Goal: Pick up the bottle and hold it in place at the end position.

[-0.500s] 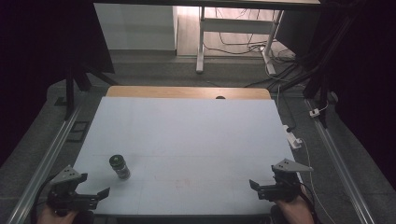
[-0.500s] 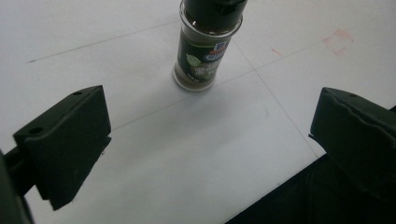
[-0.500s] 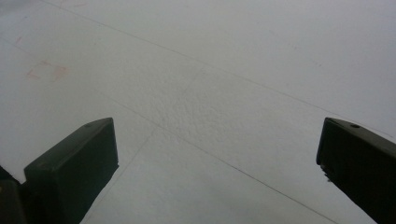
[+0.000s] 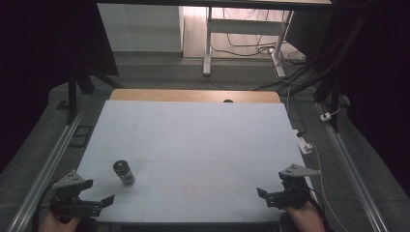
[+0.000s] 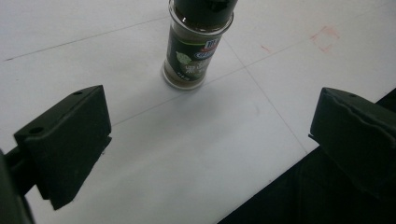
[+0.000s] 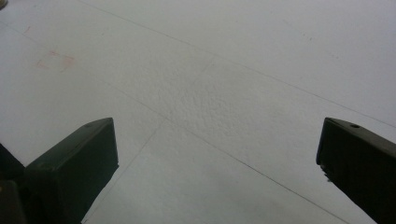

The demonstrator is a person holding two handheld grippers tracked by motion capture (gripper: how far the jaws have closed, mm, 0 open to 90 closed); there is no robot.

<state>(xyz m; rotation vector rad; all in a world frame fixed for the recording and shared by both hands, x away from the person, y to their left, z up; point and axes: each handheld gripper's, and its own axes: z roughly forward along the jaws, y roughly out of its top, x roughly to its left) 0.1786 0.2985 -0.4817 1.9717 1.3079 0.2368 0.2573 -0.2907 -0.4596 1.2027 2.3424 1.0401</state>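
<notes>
A spice jar [image 4: 124, 172] is standing upright on the white bench [image 4: 203, 140], near the left gripper [image 4: 99, 199]; both the left and right gripper [image 4: 263, 195] are holding their fingers wide, empty.

The spice jar's [image 5: 198, 44] cap is cut off; its label seems unreadable.

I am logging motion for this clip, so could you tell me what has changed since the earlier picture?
Nothing has visibly changed: the spice jar stands upright in the same spot, and the left gripper and right gripper sit open at the table's near corners.
</notes>
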